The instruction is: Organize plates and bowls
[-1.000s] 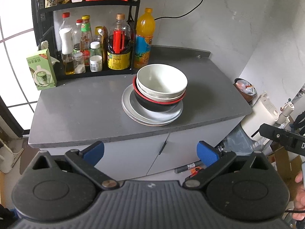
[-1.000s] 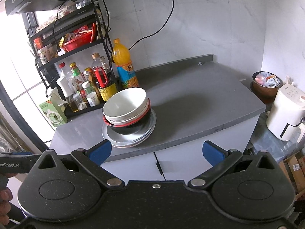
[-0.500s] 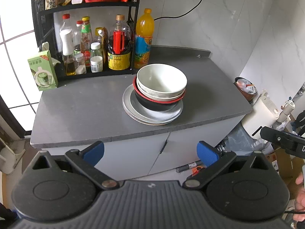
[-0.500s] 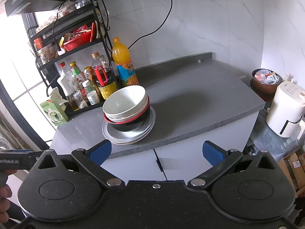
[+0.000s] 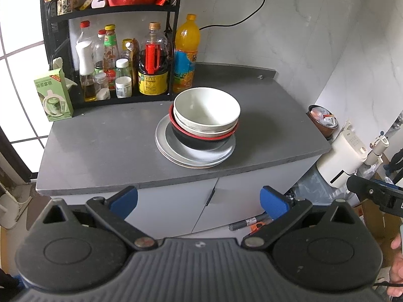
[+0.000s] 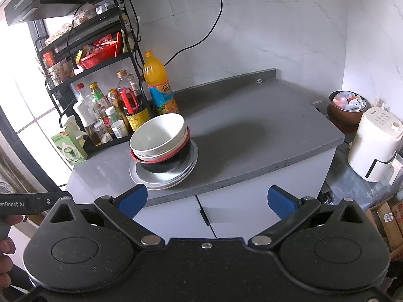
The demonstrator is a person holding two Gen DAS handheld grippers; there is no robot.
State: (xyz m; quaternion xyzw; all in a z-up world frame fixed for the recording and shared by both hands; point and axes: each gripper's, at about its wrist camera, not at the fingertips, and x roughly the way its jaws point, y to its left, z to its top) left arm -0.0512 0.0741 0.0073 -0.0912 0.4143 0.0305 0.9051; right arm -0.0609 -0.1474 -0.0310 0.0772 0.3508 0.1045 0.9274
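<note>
Left wrist view, nearest first: the left gripper [image 5: 199, 198] hangs in front of the cabinet doors [image 5: 176, 209] with its blue-tipped fingers [image 5: 124, 198] spread wide and holding nothing; the right gripper [image 6: 206, 198], seen from its own camera, is spread and empty likewise. Beyond them, on the grey counter [image 5: 100, 146], the stack of bowls [image 5: 205, 118] sits at about 12 o'clock from the left gripper: a white bowl nested in a second pale one, inside a black bowl with a red rim, all resting on the grey plates [image 5: 163, 141] near the counter's front edge. Nothing lies between either gripper and the stack. Behind the stack, at 11 o'clock, stands a black rack of bottles [image 5: 118, 65], with an orange drink bottle [image 5: 186, 55] just beside it and a green carton [image 5: 54, 98] at 10 o'clock. Off the counter's right end, at 2 o'clock, stand a white appliance [image 5: 345, 156] and a brown pot [image 5: 323, 122].
</note>
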